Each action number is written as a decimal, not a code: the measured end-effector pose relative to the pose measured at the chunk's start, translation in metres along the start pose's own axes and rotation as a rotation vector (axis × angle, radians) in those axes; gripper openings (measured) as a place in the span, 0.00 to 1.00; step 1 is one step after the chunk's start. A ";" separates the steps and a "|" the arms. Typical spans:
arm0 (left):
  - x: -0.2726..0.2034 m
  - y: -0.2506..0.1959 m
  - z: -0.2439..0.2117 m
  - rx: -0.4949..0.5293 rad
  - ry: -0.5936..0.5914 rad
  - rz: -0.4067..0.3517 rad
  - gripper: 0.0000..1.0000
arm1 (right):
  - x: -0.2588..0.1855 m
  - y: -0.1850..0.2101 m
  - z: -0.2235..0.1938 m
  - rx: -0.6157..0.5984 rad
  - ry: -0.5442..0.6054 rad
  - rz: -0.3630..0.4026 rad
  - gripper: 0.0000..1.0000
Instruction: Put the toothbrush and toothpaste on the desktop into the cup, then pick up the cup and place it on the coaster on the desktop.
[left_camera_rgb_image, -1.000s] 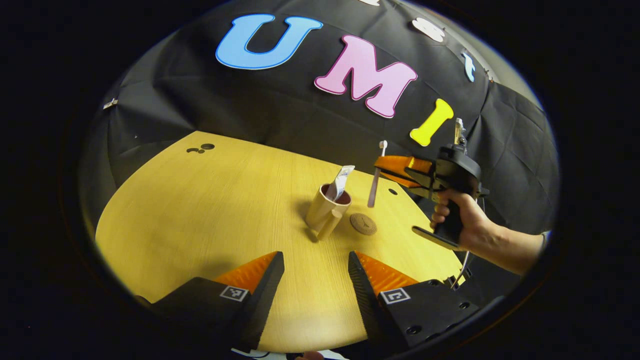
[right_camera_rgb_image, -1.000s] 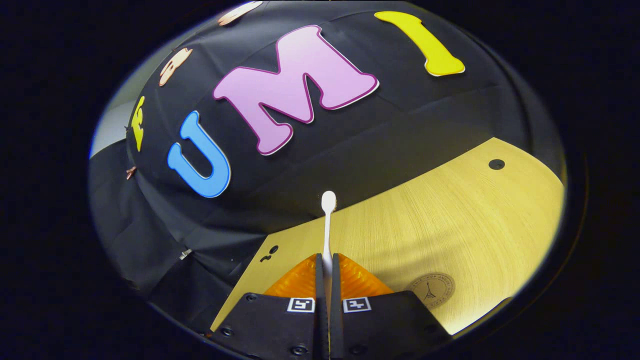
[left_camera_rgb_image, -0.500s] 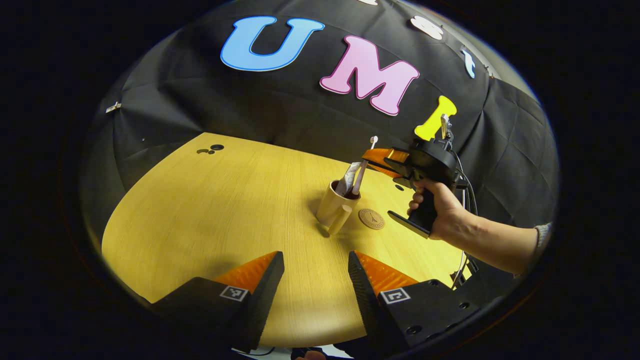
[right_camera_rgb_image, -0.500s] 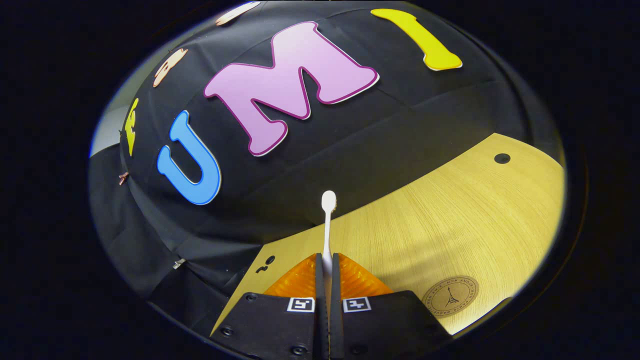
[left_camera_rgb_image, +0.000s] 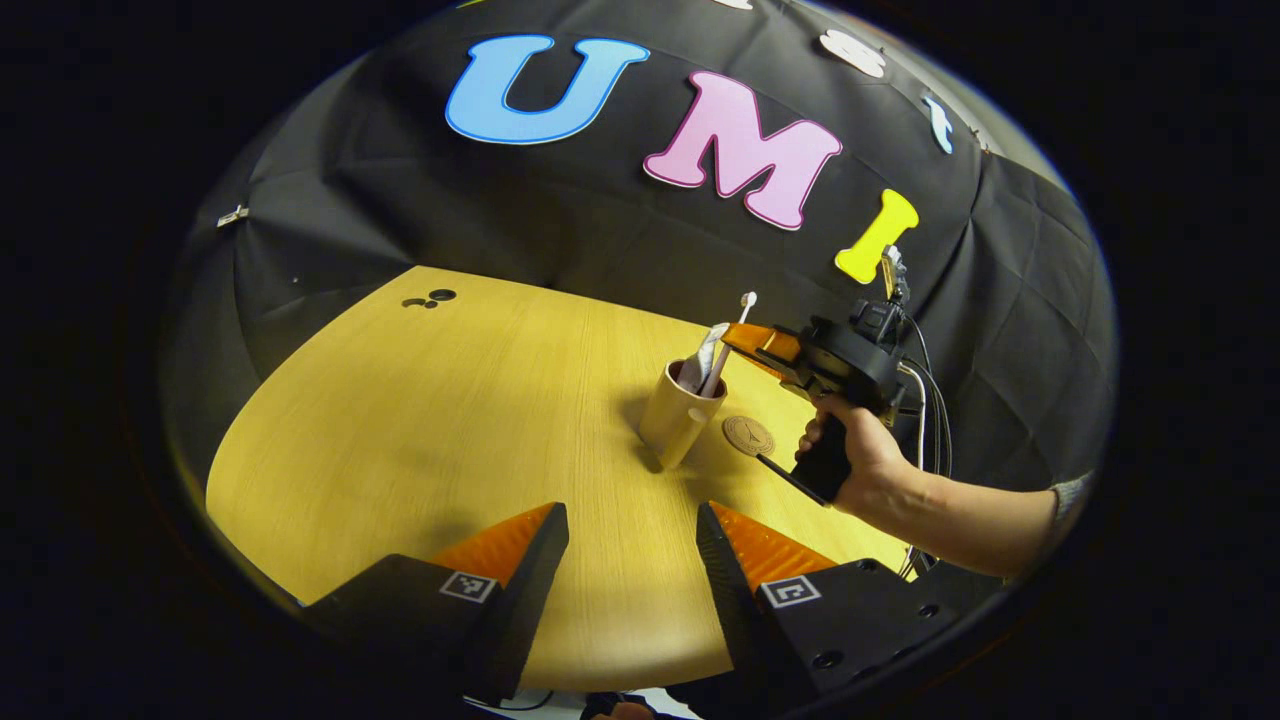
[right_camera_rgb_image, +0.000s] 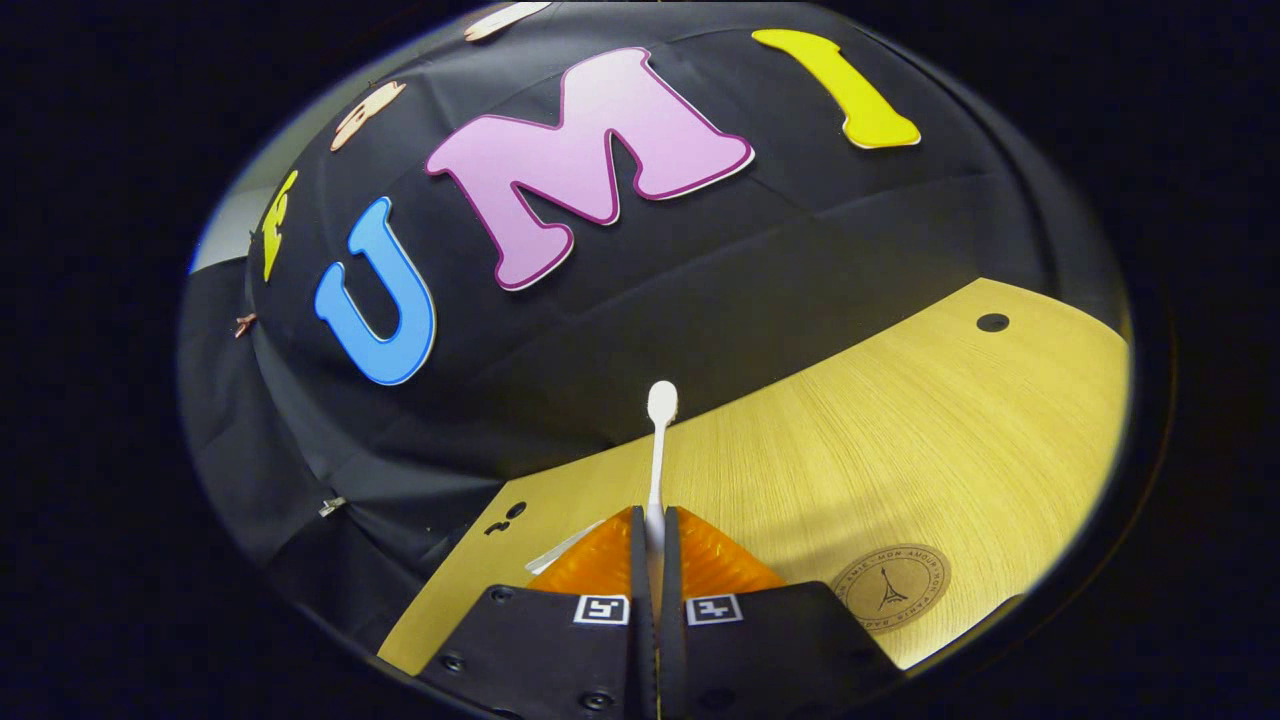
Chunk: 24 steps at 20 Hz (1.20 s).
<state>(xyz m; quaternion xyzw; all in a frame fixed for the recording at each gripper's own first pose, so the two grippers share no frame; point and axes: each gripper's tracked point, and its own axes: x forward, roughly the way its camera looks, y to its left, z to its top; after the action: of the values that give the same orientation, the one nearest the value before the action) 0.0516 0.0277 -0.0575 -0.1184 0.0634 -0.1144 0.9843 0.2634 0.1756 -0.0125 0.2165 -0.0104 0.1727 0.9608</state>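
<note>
My right tongs (right_camera_rgb_image: 648, 528) clenched on the toothbrush (right_camera_rgb_image: 658, 440) centre frame, its lower end in the cup (left_camera_rgb_image: 680, 418); left tongs (left_camera_rgb_image: 632, 540) released.

We can make out only the coaster (right_camera_rgb_image: 891, 587), which carries a small tower emblem ringed by lettering that seems to include "AMOUR" and "PARIS" though too blurred to confirm, plus unreadable square marker tags on the right gripper (right_camera_rgb_image: 650, 530) and left gripper (left_camera_rgb_image: 632, 545).
</note>
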 end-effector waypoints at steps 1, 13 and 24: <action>0.001 -0.002 0.001 0.000 -0.001 0.000 0.81 | -0.003 0.001 -0.002 -0.008 0.006 0.007 0.08; 0.027 -0.019 0.018 0.033 -0.014 0.001 0.81 | -0.068 -0.008 -0.040 -0.034 0.173 0.051 0.49; 0.118 -0.038 0.012 0.176 0.193 0.022 0.81 | -0.160 -0.063 -0.073 -0.093 0.415 0.017 0.57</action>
<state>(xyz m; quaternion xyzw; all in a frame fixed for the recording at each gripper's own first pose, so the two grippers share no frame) 0.1595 -0.0341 -0.0483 -0.0193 0.1487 -0.1196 0.9814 0.1302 0.1005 -0.1203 0.1316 0.1779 0.2211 0.9498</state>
